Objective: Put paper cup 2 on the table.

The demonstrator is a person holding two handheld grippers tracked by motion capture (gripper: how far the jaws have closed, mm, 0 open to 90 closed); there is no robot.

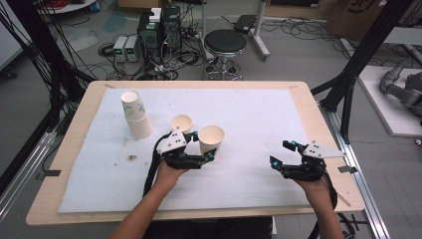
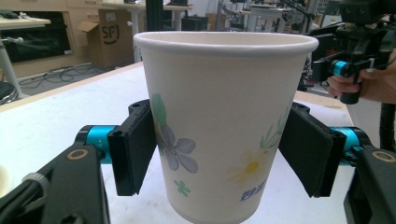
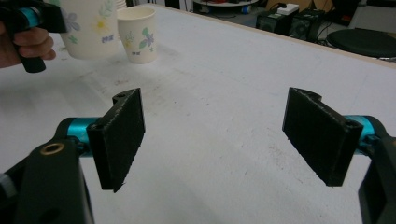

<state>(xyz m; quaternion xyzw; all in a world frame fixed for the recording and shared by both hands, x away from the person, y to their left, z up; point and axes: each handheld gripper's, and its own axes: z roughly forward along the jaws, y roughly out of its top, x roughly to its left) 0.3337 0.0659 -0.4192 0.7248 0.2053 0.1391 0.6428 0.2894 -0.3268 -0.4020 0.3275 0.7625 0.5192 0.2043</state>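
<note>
the left gripper (image 1: 201, 144) has its jaws closed against both sides of an upright flowered paper cup (image 2: 224, 121), near the middle of the bench (image 1: 74, 144). a second cup (image 1: 181, 122) stands just beside it, and a stack of cups (image 1: 135, 113) leans toward the far left corner. the right gripper (image 1: 281, 153), near the right edge, holds its jaws wide apart with nothing between them.

The cup (image 2: 224, 126) is running off the bottom edge in the left gripper view, its base cut away. Its blue print is blurring out, unreadable. Up high, the left hand-held gripper (image 1: 204, 144) is covering the cup's lower wall.
</note>
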